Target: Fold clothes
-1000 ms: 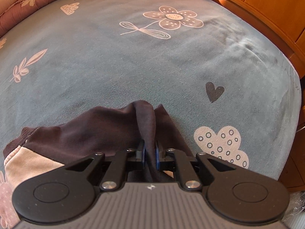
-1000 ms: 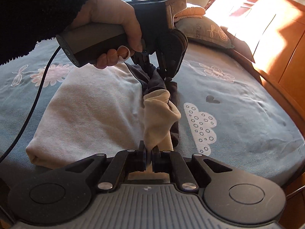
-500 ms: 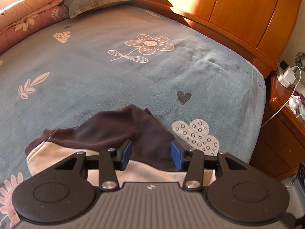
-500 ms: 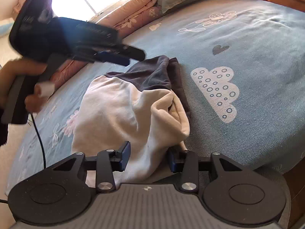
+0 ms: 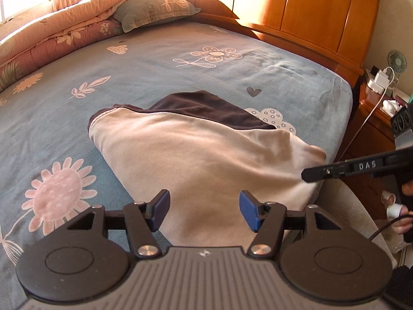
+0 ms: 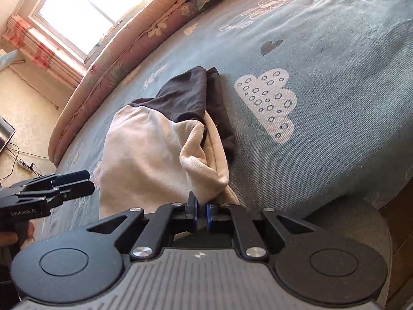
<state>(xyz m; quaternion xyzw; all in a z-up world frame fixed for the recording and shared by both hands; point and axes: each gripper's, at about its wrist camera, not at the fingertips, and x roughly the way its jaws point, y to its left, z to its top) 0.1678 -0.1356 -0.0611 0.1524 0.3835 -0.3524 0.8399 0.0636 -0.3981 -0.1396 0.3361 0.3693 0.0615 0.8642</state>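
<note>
Cream-and-brown garment point(image 5: 201, 155) lies doubled on bed point(image 5: 155, 77); hem pinched by right gripper point(image 6: 202, 213), left gripper point(image 5: 205, 213) wide. Edges best aligned before release.

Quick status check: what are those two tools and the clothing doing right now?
Left tool open, holding nothing. Right tool shut on cream-and-dark-brown sweatshirt's edge. Sweatshirt part-folded on blue patterned bedspread. Nothing in the way.

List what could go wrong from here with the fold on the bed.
1. The right gripper pinches only a small bunched cuff of the cream and brown sweatshirt; a pull may drag the whole fold askew.
2. The left gripper is open and holds nothing, so the sweatshirt has no anchor.
3. The sweatshirt lies near the edge of the blue bedsheet and might slide off.
</note>
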